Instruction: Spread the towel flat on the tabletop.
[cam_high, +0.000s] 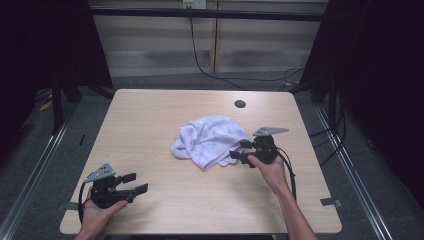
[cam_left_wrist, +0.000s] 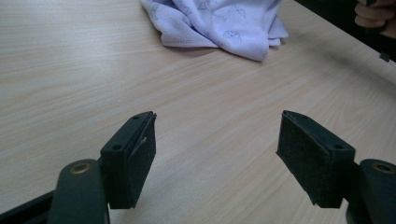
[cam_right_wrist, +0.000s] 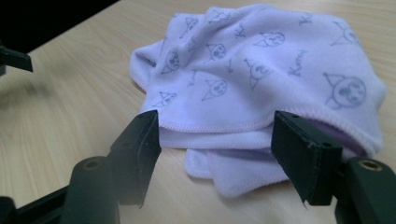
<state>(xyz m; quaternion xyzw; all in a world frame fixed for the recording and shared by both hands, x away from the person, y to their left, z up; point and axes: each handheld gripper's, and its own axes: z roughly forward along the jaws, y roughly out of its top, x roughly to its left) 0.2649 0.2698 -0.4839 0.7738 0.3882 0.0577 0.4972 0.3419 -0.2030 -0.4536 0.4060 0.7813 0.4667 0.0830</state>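
Crumpled white cloth (cam_high: 210, 140) with a faint grey printed pattern, lying in a loose heap on the pale wood-grain tabletop (cam_high: 150, 120), slightly right of centre and in front of a small dark round hole (cam_high: 240, 104) near the far edge. In the right gripper view the cloth (cam_right_wrist: 261, 79) shows folded layers with a stitched hem facing the camera, and small cartoon faces printed across its upper surface.

Right gripper (cam_high: 239, 150), black, held in the person's right hand (cam_high: 270, 167), sits at the cloth's right-hand edge and points left toward it. Its fingers (cam_right_wrist: 140, 149) stand wide apart, one on either side of the hemmed layers; the pads do not press on the fabric, and whether the tips touch it cannot be told.

Left gripper (cam_high: 134, 182), black, held in the person's left hand (cam_high: 97, 212) near the front left corner of the tabletop, is well apart from the cloth. In the left gripper view its fingers (cam_left_wrist: 133, 154) are spread open over bare wood with nothing between them, and the cloth (cam_left_wrist: 219, 23) lies farther off at the top of that view.
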